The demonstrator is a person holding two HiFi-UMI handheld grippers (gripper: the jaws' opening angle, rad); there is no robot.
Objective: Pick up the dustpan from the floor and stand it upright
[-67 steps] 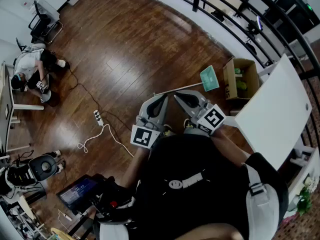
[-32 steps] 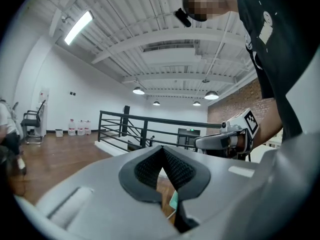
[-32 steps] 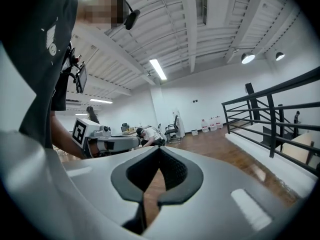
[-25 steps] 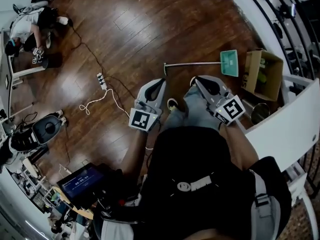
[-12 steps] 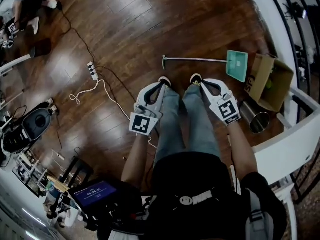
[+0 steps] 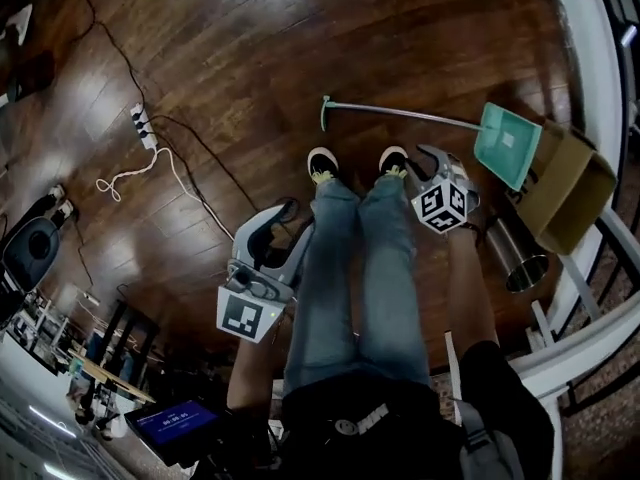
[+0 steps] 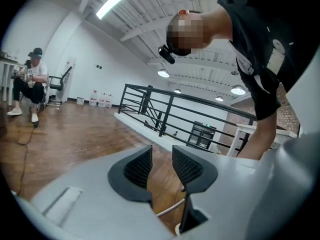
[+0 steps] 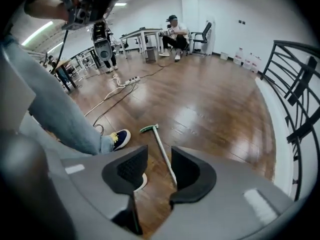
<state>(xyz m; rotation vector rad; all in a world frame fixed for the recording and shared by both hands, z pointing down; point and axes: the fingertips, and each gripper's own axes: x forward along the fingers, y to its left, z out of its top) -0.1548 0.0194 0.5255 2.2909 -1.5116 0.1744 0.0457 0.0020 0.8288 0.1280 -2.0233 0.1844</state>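
Note:
The dustpan lies flat on the wooden floor, its teal pan [image 6: 508,143] at the right and its long metal handle [image 6: 400,115] running left to a green grip [image 6: 325,111]. My right gripper [image 6: 428,155] hangs over the right shoe, just short of the handle and pointing steeply down. Its jaws are opening with nothing between them. In the right gripper view the handle [image 8: 163,152] shows on the floor beyond the gap of the right gripper [image 8: 159,158]. My left gripper [image 6: 284,211] is beside the left leg, far from the dustpan. The left gripper [image 7: 161,160] has its jaws opening on nothing.
A cardboard box [image 6: 566,200] and a metal bin [image 6: 520,255] stand right behind the pan, by a white ledge and black railing [image 8: 295,99]. A power strip [image 6: 140,119] with cables [image 6: 150,168] lies at left. The person's shoes [image 6: 322,164] stand just short of the handle.
The person has bent down. Both grippers have sunk toward the floor, the right one far more and tipping to point down near the dustpan handle.

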